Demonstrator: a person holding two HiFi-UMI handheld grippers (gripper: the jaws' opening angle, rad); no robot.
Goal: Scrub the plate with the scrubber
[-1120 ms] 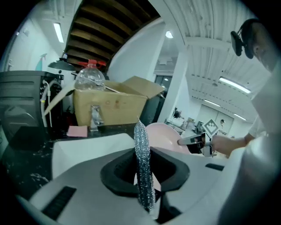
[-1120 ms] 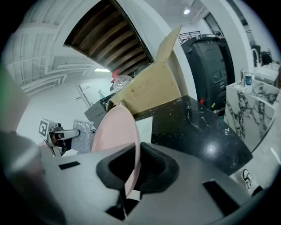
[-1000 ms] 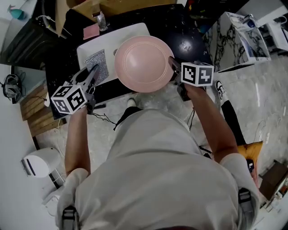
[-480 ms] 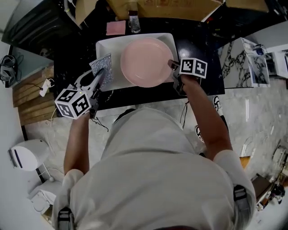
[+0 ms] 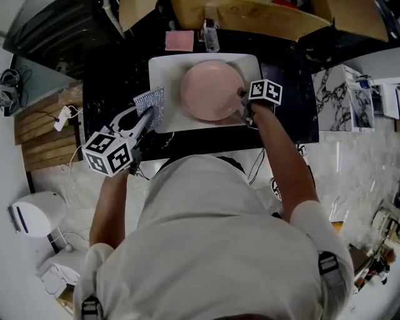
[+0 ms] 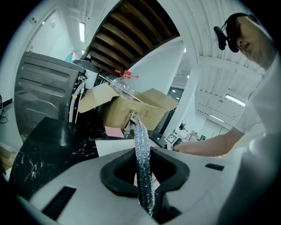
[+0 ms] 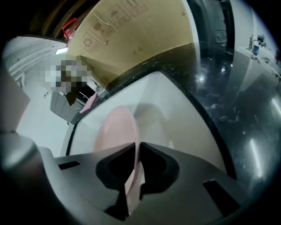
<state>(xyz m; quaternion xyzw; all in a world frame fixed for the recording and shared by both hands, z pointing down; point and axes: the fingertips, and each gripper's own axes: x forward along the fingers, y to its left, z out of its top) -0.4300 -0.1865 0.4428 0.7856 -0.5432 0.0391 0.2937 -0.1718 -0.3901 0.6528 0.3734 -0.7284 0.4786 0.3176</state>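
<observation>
Nearest of all is the person's pale-shirted back, with both forearms reaching out over the near edge of the black, white-veined bench [image 5: 109, 81].

On the left, the left tool [image 5: 148, 117] carries its marker cube close to the person and points away toward the tray. Its jaws are clamped on the silvery mesh scrubber [image 5: 152, 102]. In the left gripper view the scrubber stands on edge between the pads as a thin glittering strip. It hangs at the left rim of the white tray [image 5: 164, 69], near the plate but clear of it.

On the right, the right tool [image 5: 244, 103] has its jaws closed almost together on the right rim of the pink plate [image 5: 211, 90]. The right gripper view shows that rim passing edge-on between the two dark pads. From the head view the plate lies wholly inside the outline of the tray — whether it rests on the tray floor or is held just above it, I cannot tell.

Past the tray, along the far side of the bench, a flat pink pad [image 5: 179, 40] lies near a small clear bottle [image 5: 211, 34]. Behind both stands an open cardboard box [image 5: 250, 15], its flaps spread wide.
</observation>
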